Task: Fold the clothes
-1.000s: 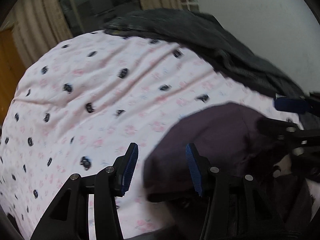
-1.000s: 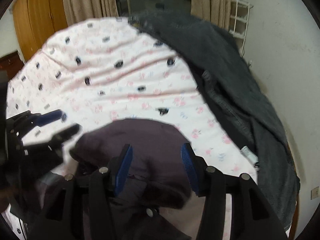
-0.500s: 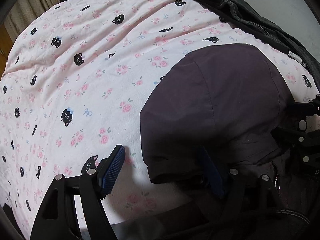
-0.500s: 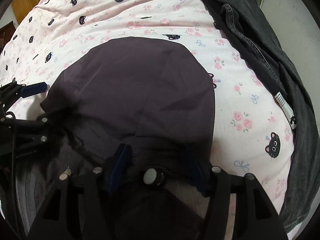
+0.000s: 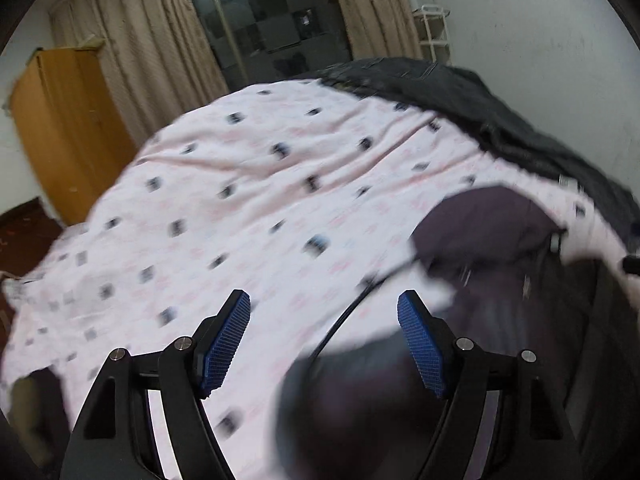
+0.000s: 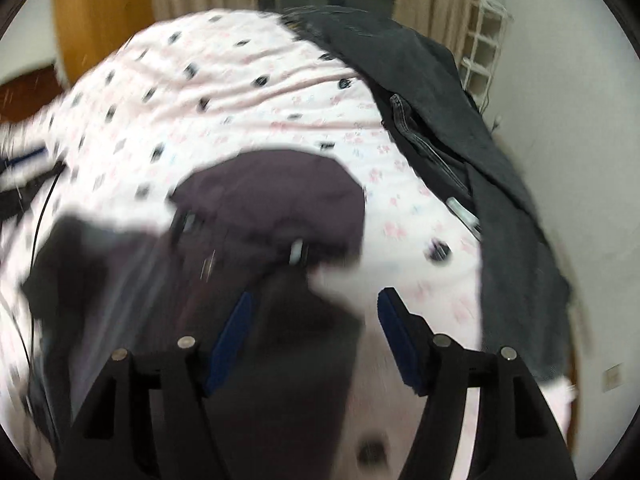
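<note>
While both jaws gape empty, left gripper point(image 5: 324, 340) over sheet point(image 5: 260, 184), right gripper point(image 6: 314, 336) over dark garment point(image 6: 276, 196).

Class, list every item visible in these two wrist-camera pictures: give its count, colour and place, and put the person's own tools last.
Bedsheet: one, pink with dark cat print, covering the bed.
Hooded garment: one, dark purple, lying on the sheet's near side.
Jeans: one heap, dark grey, along the bed's far right edge.
Curtains: beige, both sides of the window.
Wardrobe: one, orange wood, left.
Shelf rack: one, white, by the wall.
Left gripper: black, blue pads, open.
Right gripper: black, blue pads, open.
</note>
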Available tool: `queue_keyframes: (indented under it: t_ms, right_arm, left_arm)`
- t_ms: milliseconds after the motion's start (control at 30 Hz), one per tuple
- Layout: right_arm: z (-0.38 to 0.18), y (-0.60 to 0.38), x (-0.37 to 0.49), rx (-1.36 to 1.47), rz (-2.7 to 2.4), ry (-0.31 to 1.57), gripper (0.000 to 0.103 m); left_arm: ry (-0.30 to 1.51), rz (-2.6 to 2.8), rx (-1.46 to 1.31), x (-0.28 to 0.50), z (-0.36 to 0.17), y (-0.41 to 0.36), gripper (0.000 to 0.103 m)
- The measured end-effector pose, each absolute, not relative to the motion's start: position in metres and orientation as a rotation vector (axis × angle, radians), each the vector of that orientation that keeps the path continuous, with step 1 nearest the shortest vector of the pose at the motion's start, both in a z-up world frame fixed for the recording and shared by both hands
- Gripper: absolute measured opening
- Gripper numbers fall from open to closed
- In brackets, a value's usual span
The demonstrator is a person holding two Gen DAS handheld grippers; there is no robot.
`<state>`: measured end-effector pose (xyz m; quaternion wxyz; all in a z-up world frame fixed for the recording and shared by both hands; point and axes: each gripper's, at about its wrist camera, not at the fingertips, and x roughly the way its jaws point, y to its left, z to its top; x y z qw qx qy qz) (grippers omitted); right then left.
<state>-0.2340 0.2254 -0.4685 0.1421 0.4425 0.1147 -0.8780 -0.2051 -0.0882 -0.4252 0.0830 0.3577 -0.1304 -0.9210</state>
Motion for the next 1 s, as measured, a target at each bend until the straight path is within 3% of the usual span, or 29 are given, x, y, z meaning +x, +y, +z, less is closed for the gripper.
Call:
queue_keyframes:
  t_ms: [200,267,400,633,700,733,767,833,1000]
  right_arm:
    - [-0.475,0.183,-0.136,1.292,-2.374,0.664,0.07]
    - [-0.481,0.169,-0.117,1.326,-2.323,0.69,0.07]
    - [-0.478,0.152,-0.097,1.367,-2.304,0.688,0.07]
    - [-0.459,0.141,-0.089,1.391,-2.345,0.688,0.07]
    - [-0.456,0.141,-0.087,1.409,-2.365,0.677,0.07]
    - [-0.455,0.142,-0.085,1.42,-2.376,0.668,0.07]
    - [-0.454,0.143,-0.083,1.432,-2.387,0.661,0.07]
    - [-0.453,0.145,-0.08,1.451,-2.407,0.65,0.07]
    - [-0.45,0.144,-0.07,1.474,-2.435,0.646,0.07]
  left_arm:
    - [-0.389,-2.527,1.343,-0.119,-0.458,-0.126,0.073]
    - [-0.409,-2.497,1.425,-0.106,-0.476,-0.121,0.073]
    - [-0.617,-2.467,1.492,-0.092,-0.511,-0.103,0.073]
    - [-0.889,-2.579,1.432,-0.104,-0.544,-0.09,0.073]
    - [-0.937,-2.603,1.431,-0.111,-0.552,-0.089,0.068]
    - [-0.944,-2.607,1.44,-0.115,-0.555,-0.089,0.057]
    - [-0.952,-2.612,1.449,-0.119,-0.558,-0.09,0.04]
    - [-0.956,-2.611,1.471,-0.127,-0.563,-0.094,0.027]
    - [-0.942,-2.597,1.426,-0.13,-0.55,-0.12,0.016]
